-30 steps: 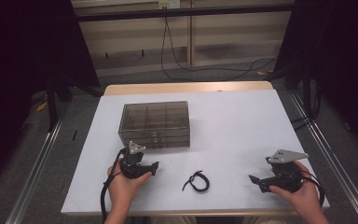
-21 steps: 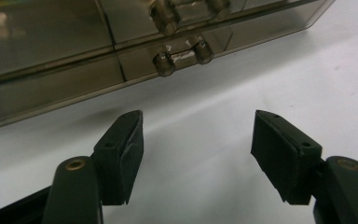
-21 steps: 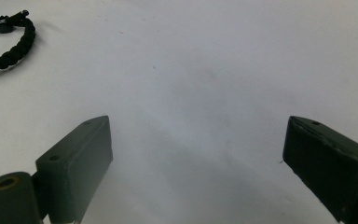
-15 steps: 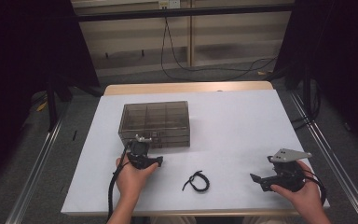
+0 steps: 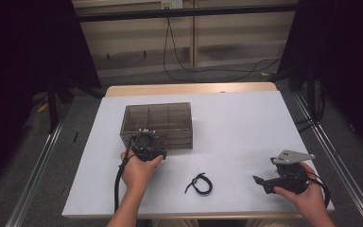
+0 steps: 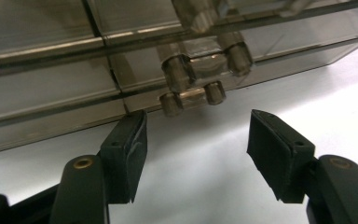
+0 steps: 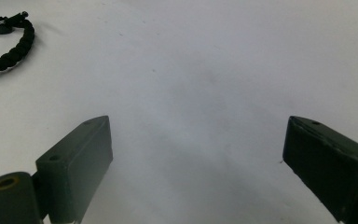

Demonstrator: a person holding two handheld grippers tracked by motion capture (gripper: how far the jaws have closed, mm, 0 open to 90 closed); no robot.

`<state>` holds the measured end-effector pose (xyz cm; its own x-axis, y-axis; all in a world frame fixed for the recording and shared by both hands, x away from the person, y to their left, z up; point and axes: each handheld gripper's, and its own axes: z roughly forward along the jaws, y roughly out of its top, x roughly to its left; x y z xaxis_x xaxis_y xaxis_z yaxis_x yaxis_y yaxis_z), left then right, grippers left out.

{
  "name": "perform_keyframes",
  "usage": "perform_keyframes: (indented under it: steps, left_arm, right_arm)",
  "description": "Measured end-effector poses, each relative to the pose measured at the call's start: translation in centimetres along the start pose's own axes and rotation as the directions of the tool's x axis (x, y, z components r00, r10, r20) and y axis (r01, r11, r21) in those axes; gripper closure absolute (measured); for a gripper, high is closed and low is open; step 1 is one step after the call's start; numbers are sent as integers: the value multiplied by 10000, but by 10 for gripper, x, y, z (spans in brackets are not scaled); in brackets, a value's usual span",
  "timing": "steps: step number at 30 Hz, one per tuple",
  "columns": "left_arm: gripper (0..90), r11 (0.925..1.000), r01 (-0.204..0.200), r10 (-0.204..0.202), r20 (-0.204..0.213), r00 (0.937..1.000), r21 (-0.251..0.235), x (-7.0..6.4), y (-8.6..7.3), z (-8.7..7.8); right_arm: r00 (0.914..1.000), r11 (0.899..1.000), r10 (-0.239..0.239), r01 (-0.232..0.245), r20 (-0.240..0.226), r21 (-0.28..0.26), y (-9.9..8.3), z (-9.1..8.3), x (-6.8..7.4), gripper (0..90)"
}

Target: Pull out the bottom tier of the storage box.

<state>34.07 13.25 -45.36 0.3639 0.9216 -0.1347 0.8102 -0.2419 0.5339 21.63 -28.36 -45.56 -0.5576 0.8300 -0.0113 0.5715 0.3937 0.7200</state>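
A smoky see-through box (image 5: 157, 125) with divided compartments sits on the white desk (image 5: 246, 127), toward the desk's left half and back from the near edge. Right at the box's front wall is the left gripper (image 5: 146, 150), held in the person's left hand (image 5: 137, 171), its cable trailing down beside the forearm. In the left gripper view the jaws stand apart, released, with nothing between them, and they point straight at a small metal clasp (image 6: 193, 95) on the lower front of the box (image 6: 51, 79); the jaw tips are just short of the box, near the clasp but not touching it.

To the right of the box and nearer the desk's front edge lies a black braided bracelet (image 5: 199, 183), loose on the white surface, apart from both grippers. Farther right of the box, well apart from it, the right gripper (image 5: 263, 181) rests low over the desk in the person's right hand (image 5: 302, 195), grey plate on top. In the right gripper view its jaws are spread wide, released, over bare white desk, with the bracelet (image 7: 4, 49) lying off at the upper left corner
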Motion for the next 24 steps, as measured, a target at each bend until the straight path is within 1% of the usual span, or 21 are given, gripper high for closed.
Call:
perform_keyframes:
  steps: [2, 5, 6, 7, 8, 10, 11, 12, 16, 17, 18, 19, 20, 24]
  left_arm:
    - [380, 10000, 64, -64, 51, 10000, -64, 0, 2, 1]
    - [379, 9999, 103, -103, -14, 9999, 70, -2, 3, 3]
    - [381, 9995, 247, -247, -25, 9997, 185, -3, 4, 5]
    - [384, 9995, 247, -247, -25, 9997, 185, -3, 4, 5]
    - [387, 9990, 335, -333, -82, 9994, 308, -4, 5, 7]
    - [402, 9990, 307, -303, -136, 9994, 337, -5, 6, 8]
    - [419, 9986, 311, -302, -214, 9993, 417, -7, 7, 9]
    - [429, 9982, 367, -357, -223, 9991, 465, -8, 8, 10]
    - [436, 9973, 387, -364, -367, 9987, 620, -11, 10, 11]
    - [436, 9965, 527, -500, -433, 9978, 649, -12, 10, 12]
    - [437, 9965, 527, -500, -433, 9978, 649, -12, 10, 12]
    - [448, 9953, 682, -649, -505, 9966, 687, -12, 11, 12]
    - [457, 9953, 682, -649, -505, 9966, 687, -12, 11, 12]
    - [499, 9925, 946, -898, -634, 9939, 769, -11, 13, 11]
  right_arm:
    - [10000, 10000, 93, -93, 18, -36, 0, 0, 0, 80]
    - [10000, 10000, 72, -72, 6, -61, 0, -1, -1, 81]
    - [10000, 10000, 63, -62, 62, -62, 1, -1, -1, 82]
    - [10000, 10000, 63, -62, 62, -62, 1, -1, -1, 82]
    - [9999, 9999, 63, -62, 78, -85, 1, -1, -1, 82]
    - [10000, 9999, 48, -47, 63, -103, 1, -1, -1, 82]
    - [9999, 9999, 94, -93, 144, -86, 2, -1, -1, 82]
    - [9999, 9999, 93, -92, 144, -89, 2, -1, -1, 82]
    - [9998, 9999, 83, -80, 168, -137, 2, -1, -1, 82]
    - [9997, 9999, 101, -98, 241, -109, 2, -1, -2, 82]
    - [9998, 9999, 47, -44, 216, -167, 2, 0, -2, 82]
    - [9997, 9999, 100, -98, 212, -110, 2, 0, -2, 82]
    - [9997, 9999, 100, -98, 212, -110, 2, 0, -2, 82]
    - [9997, 9999, 90, -87, 227, -128, 2, 0, -2, 82]
